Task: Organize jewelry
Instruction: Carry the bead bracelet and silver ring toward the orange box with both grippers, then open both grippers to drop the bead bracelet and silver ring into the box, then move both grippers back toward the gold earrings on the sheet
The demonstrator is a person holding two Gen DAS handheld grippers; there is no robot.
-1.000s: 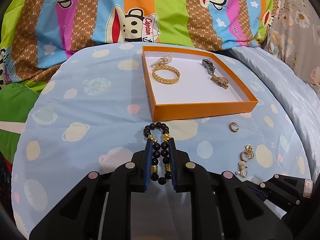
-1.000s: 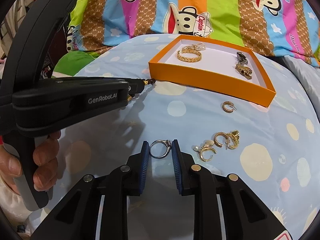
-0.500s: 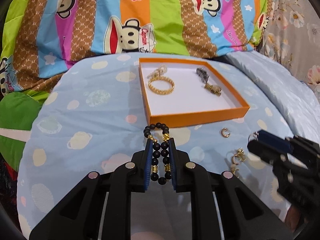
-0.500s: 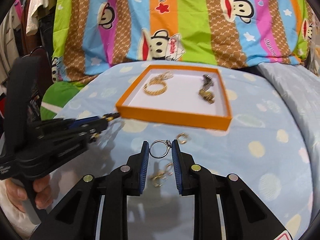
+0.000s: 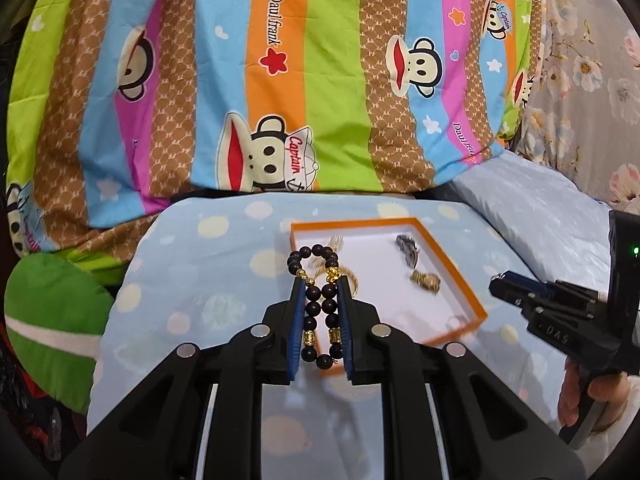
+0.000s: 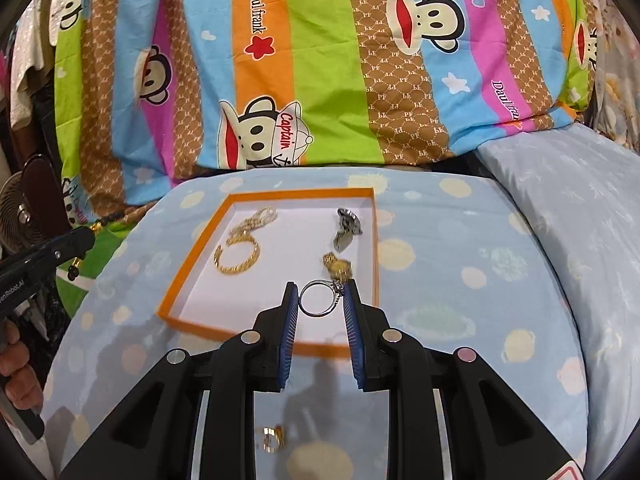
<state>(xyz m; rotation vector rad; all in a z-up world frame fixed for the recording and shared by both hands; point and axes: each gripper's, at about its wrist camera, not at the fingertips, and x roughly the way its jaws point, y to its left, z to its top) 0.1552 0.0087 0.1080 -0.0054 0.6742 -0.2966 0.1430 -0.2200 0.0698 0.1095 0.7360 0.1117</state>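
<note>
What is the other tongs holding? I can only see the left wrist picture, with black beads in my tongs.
Observer: The right tongs are shut on a silver ring. In their view it shows in front of the orange box.
Child: Is any jewelry outside the box?
Observer: Yes. A gold earring lies on the blue bedspread, low in the right wrist view, between the tongs' arms.

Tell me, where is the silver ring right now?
In the right wrist view, the silver ring is pinched in the right gripper, over the orange tray's near edge.
</note>
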